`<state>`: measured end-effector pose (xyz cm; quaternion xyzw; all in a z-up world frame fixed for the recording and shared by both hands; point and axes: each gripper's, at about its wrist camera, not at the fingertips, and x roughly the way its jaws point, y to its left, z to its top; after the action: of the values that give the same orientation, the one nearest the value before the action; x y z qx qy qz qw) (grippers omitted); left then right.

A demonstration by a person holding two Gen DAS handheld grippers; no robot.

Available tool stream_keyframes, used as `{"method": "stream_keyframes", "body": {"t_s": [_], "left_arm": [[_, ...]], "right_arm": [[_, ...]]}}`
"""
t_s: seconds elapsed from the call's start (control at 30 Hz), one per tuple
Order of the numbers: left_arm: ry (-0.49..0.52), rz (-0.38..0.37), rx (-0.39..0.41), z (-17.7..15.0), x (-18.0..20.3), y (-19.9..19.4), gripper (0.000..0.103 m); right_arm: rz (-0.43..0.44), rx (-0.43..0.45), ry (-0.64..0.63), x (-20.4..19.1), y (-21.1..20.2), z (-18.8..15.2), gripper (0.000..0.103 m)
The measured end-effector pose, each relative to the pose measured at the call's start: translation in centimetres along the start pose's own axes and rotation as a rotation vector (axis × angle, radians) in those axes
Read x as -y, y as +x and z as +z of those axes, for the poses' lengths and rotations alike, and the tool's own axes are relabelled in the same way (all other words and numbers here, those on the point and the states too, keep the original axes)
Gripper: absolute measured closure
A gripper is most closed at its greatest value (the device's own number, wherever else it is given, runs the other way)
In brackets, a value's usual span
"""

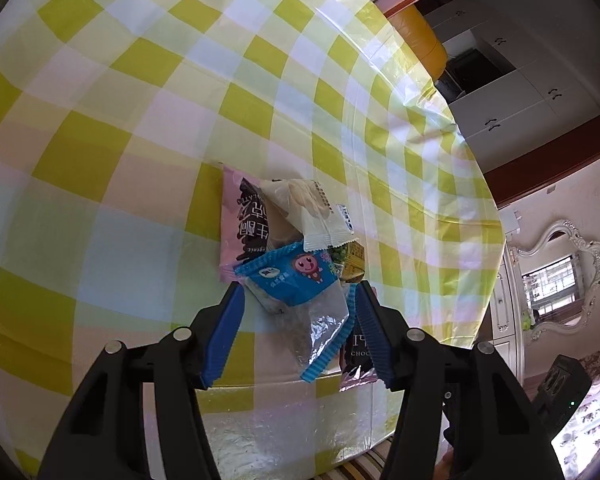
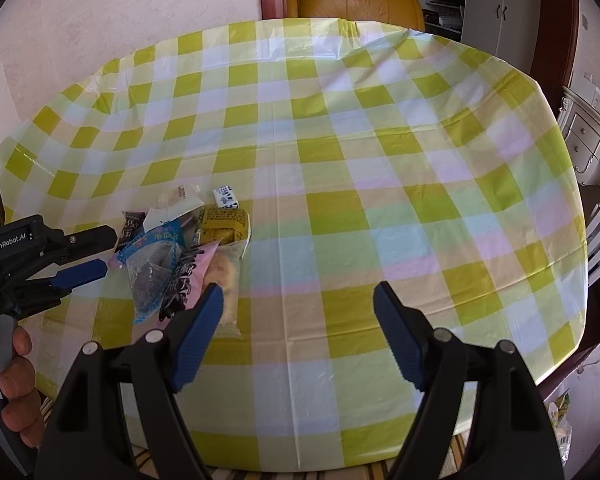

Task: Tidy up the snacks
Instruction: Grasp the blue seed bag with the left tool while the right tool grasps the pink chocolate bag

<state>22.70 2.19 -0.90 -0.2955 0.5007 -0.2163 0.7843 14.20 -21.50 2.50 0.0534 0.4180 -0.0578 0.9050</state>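
Note:
A small pile of snack packets lies near the table's front left. In the left wrist view a blue-and-clear packet (image 1: 300,300) lies on top, over a pink chocolate packet (image 1: 240,224), a white packet (image 1: 320,216) and a yellow one (image 1: 350,260). My left gripper (image 1: 300,292) is open, its blue fingers on either side of the blue packet without touching it. In the right wrist view the pile (image 2: 180,252) sits left of my right gripper (image 2: 298,296), which is open and empty above the cloth. The left gripper (image 2: 96,252) shows at that view's left edge.
The table carries a yellow, white and pastel checked plastic cloth (image 2: 340,160). An orange-brown leather chair (image 2: 352,0) stands behind the far edge. White cabinets (image 1: 520,92) and a dresser (image 2: 588,140) stand to the right.

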Motion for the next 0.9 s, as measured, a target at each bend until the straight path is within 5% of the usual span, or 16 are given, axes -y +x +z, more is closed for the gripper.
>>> {"method": "stream_keyframes", "body": {"t_s": [0.27, 0.7, 0.9], "left_arm": [[-0.030, -0.080, -0.084, -0.9, 0.6, 1.9, 0.050], [-0.037, 0.028, -0.108, -0.2, 1.7, 4.6, 0.050], [-0.017, 0.063, -0.101, 0.1, 1.8, 5.1, 0.058]], "right_arm": [[0.039, 0.003, -0.113, -3.1, -0.2, -0.3, 0.026], [0.071, -0.029, -0.147, -4.8, 0.6, -0.6, 0.026], [0.073, -0.051, -0.164, -5.3, 1.1, -0.6, 0.026]]}}
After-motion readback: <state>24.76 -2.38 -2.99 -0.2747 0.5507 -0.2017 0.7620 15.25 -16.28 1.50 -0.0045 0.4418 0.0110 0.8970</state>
